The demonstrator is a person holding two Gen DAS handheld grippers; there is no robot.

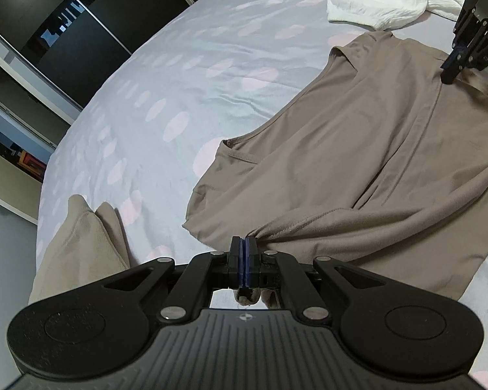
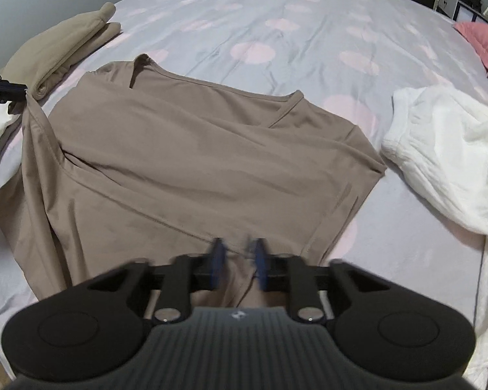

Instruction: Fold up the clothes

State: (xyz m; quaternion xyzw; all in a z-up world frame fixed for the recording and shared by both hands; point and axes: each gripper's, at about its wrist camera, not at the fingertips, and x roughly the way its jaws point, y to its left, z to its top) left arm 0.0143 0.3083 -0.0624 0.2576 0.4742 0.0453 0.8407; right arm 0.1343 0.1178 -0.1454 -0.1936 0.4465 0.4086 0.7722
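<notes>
1. The taupe top (image 2: 192,162) lies spread on the bed sheet (image 2: 276,19), neckline toward the far side, with a long diagonal crease across its body; it looks partly laid over itself but is not yet a compact fold.
2. The left gripper (image 1: 243,248) has its jaws pressed together on a bunched corner of the top's hem, and the cloth pulls taut from that pinch.
3. The right gripper (image 2: 237,255) hangs low over the near edge of the top. In its own blurred view the jaws stand apart with fabric showing in the gap, and no firm pinch can be seen there.
4. Just beyond the top's far left corner lies a folded beige garment (image 2: 61,48), which suggests one piece is already finished.
5. To the right sits a crumpled white garment (image 2: 445,156), apart from the top and unfolded; a pink cloth (image 2: 481,42) lies further off at the bed's edge.
6. Judged from this, the task is early to midway: one item done, one in hand, at least one waiting.
</notes>
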